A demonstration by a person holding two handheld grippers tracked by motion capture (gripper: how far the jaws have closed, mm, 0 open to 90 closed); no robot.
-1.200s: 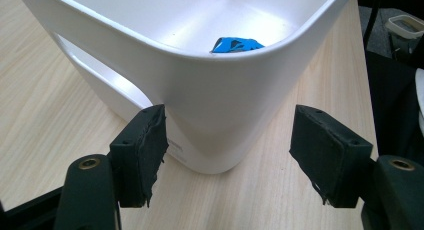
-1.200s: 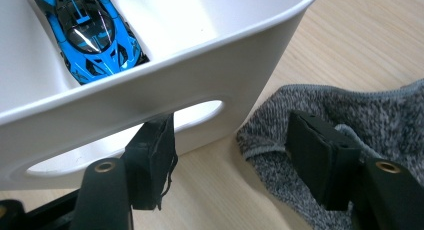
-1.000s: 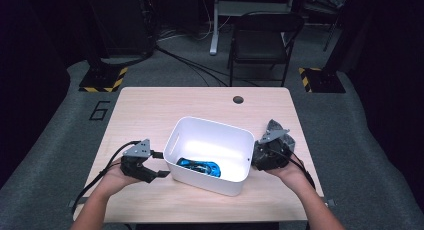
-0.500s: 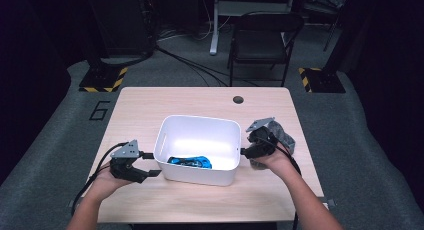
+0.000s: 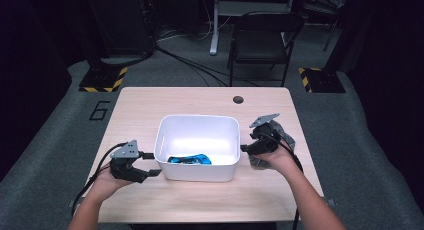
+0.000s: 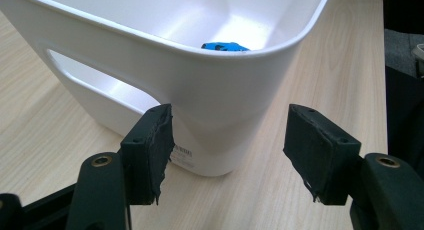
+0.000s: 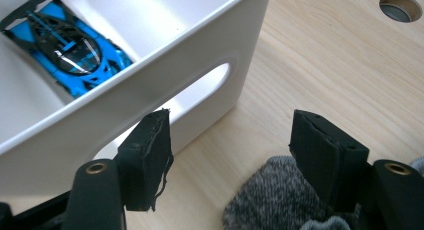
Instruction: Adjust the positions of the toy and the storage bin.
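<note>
A white plastic bin [image 5: 197, 116] stands mid-table with a blue toy car [image 5: 190, 159] lying on its floor. My left gripper [image 5: 151, 164] sits at the bin's near left corner; its jaws stand open either side of that corner [image 6: 220, 90] without touching it. My right gripper [image 5: 246, 147] is at the bin's right side by the handle slot [image 7: 210, 85]. Its jaws have just been opening and grip nothing. A grey knit cloth [image 7: 270, 200] lies under them. The car [image 7: 70, 45] is seen over the rim.
The grey cloth [image 5: 287, 135] lies on the table to the right of the bin, under my right hand. A round cable hole [image 5: 238, 99] is at the table's far edge. Bare wood lies behind and in front of the bin. A chair [image 5: 262, 45] stands beyond the table.
The bin has turned from a skewed pose to square with the table and shifted slightly left. My right gripper moved left with it; the left gripper drew back a little.
</note>
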